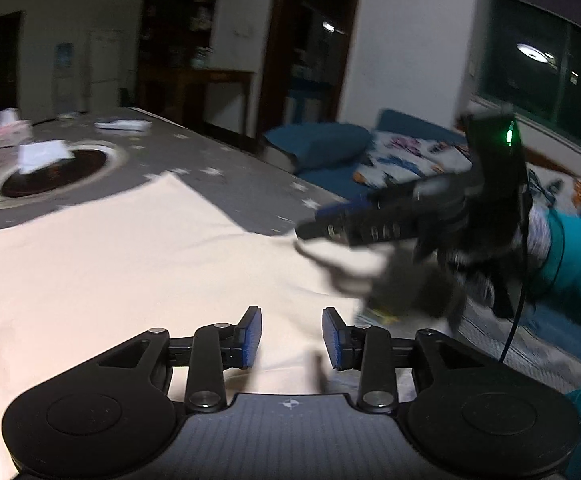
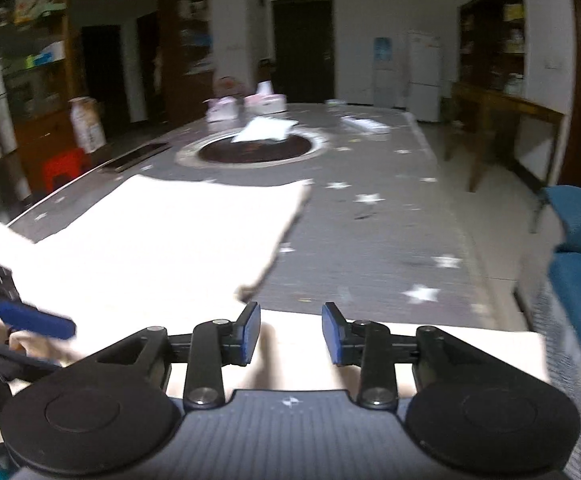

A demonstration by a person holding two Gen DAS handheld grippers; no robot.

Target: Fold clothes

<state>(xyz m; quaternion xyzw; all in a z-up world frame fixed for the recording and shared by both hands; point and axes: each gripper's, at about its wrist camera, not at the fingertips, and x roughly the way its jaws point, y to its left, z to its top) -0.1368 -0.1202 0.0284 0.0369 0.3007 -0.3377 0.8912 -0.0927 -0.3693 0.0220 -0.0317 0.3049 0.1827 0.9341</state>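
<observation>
On the star-patterned table (image 2: 370,216) a cream garment (image 2: 162,232) lies flat.

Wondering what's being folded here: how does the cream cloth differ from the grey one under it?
The cream cloth is plain; the grey cloth carries white stars. The cream cloth lies on top, covering only the near part of the grey cloth, which runs on far beyond it. The grey cloth has a dark round inset in its middle; the cream cloth has none. Both lie spread fairly flat.
</observation>
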